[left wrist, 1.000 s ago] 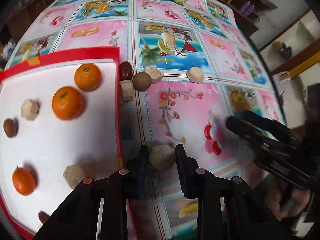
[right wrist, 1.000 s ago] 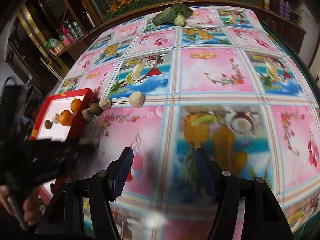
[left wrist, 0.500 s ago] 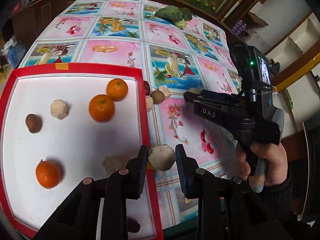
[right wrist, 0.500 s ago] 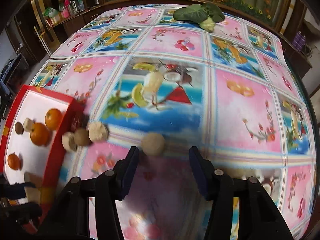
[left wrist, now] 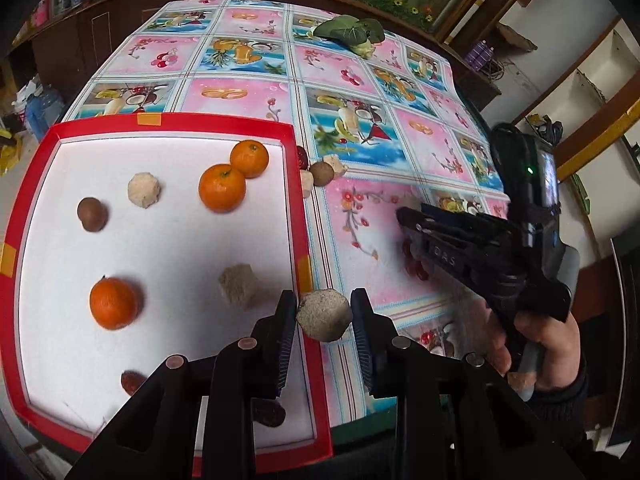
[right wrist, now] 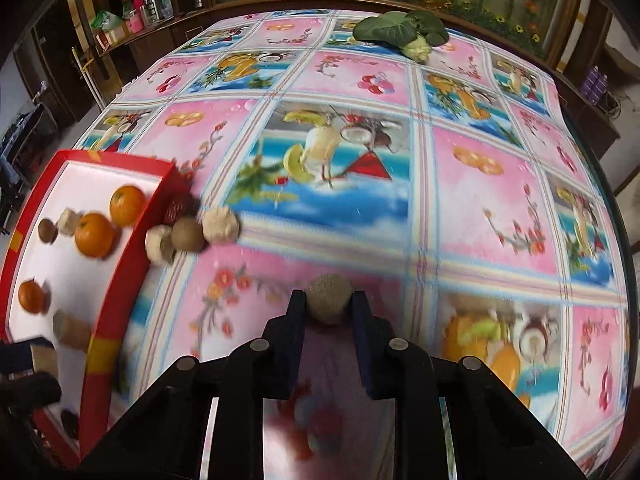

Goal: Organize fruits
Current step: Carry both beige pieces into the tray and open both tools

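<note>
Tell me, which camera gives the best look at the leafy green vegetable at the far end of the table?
The right wrist view: the leafy green vegetable appears larger there, with dark leaves and a pale stalk end plain to see. The left wrist view also shows it at the table's far edge, but smaller and with less detail.

Red-rimmed white tray (left wrist: 294, 168), pink/blue fruit-print cloth (left wrist: 360, 80).
Left of jaws: orange tangerines (left wrist: 222, 187); betw. black jaws: beige lump (left wrist: 324, 314).
</note>
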{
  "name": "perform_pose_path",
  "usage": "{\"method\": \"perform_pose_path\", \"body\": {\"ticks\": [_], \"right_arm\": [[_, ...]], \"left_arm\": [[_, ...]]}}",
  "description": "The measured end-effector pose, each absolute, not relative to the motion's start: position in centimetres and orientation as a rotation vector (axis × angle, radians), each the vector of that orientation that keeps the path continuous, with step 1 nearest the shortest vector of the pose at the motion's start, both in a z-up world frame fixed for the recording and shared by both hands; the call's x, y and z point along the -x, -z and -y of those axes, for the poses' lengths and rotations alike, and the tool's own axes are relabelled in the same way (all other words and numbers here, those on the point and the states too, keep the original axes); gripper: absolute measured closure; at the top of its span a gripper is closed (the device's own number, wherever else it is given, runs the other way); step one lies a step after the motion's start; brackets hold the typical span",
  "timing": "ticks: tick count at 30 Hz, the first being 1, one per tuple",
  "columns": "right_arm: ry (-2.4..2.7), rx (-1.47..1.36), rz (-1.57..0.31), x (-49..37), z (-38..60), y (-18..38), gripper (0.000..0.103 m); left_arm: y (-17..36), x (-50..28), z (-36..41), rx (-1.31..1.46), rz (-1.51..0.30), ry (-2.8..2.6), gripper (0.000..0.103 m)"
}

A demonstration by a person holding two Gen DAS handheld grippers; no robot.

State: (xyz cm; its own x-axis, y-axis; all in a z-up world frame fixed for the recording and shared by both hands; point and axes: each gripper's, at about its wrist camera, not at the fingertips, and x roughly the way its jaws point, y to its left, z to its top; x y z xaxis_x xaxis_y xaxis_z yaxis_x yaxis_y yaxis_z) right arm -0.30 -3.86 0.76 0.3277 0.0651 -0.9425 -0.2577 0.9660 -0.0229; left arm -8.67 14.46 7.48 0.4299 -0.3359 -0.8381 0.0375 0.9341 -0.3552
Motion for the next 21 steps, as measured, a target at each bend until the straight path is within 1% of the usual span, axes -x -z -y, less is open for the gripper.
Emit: {"method": "perform_pose_path", "body": {"ticks": [5,11,16,21], "right_arm": [[-0.207,0.182,-1.220,4.3,5.1,-1.5,0.080],[-0.240,0.213,-1.228,8.5,4.9,-2.3,0.080],[-0.337,0.215,-1.186,11.1,2.6,-4.4,0.080],[-0.439,0.250,-1.126,12.2,-1.0,-7.3,0.080]], "left_arm": [[-8.0,10.7,-14.2,0.281,-1.101,0.221,0.076],[-8.7,14.6,-16.1,0.298,-1.106,0.163,0.076],[-10.2,17.5,-18.8,0.338,-1.087,0.118,0.076],[-13.1,19.4,-22.1,0.364,-1.018,0.073,0.076]]}}
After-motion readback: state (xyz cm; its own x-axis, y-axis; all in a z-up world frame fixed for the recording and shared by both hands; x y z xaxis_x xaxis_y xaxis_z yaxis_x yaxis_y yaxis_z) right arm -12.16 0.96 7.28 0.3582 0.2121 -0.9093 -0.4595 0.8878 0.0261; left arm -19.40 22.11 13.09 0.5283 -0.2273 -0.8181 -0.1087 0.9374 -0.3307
